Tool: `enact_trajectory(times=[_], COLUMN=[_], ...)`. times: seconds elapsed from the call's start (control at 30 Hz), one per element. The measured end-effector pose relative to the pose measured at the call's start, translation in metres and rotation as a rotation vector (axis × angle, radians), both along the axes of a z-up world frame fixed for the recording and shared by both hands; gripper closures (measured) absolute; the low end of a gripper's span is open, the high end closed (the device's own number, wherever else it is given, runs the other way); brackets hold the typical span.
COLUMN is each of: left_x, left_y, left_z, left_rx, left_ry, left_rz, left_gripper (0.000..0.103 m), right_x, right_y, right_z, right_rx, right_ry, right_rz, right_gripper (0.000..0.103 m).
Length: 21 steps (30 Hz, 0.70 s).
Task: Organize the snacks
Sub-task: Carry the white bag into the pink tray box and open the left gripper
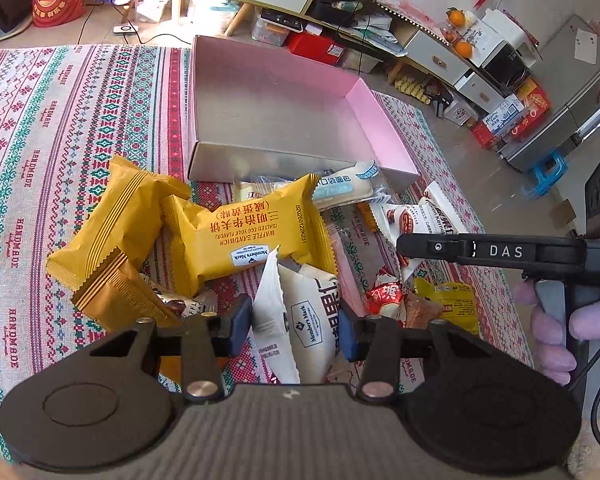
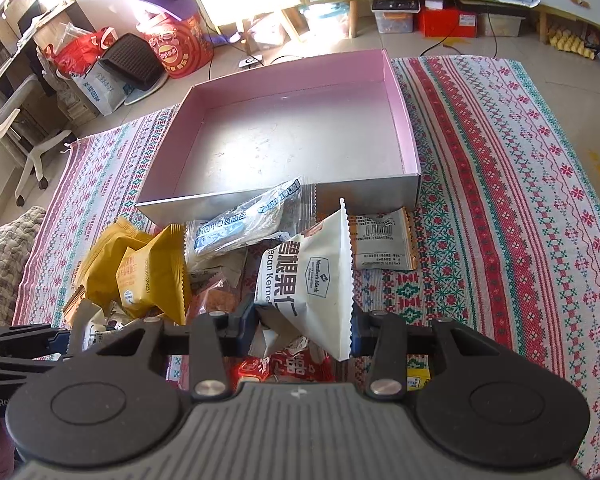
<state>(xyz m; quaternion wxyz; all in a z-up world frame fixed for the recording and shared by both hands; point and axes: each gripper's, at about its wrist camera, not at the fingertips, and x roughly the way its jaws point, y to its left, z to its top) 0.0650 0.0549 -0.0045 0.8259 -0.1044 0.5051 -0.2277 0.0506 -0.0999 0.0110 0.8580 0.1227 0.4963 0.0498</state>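
Observation:
A pile of snack packets lies on the patterned cloth in front of an empty pink box (image 1: 284, 100), also in the right wrist view (image 2: 300, 128). My left gripper (image 1: 294, 330) is closed around a white Member's Mark packet (image 1: 300, 320), its blue pads on both sides. My right gripper (image 2: 300, 330) holds a white pecan kernel packet (image 2: 312, 276) between its pads, lifted above the pile. Yellow waffle sandwich packets (image 1: 252, 232) lie to the left of the pile. The right gripper also shows in the left wrist view (image 1: 480, 250) at right.
More packets lie about: a pale blue bread packet (image 1: 348, 184), red and yellow wrappers (image 1: 420, 296), a grey packet with a barcode (image 2: 380, 244). The cloth (image 2: 520, 200) covers the table. Furniture, bags and a chair stand on the floor beyond.

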Motion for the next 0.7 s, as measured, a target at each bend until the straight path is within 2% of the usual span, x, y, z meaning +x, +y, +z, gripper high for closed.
enact_trajectory(times=[0.43,0.7], left_x=[0.002,0.019], left_y=[0.004,-0.005], left_z=[0.026,0.032], left_rx=[-0.05,-0.041], left_ry=[-0.084,-0.12], left_rz=[0.032,0.055], left_gripper=[0.053,0.053], right_x=[-0.014,0.001], right_y=[-0.01,-0.013], right_z=[0.03,0.036], right_rx=[0.067,0.072], right_ry=[-0.08,-0.11], right_rz=[-0.016,-0.033], right_gripper=[0.064,0.064])
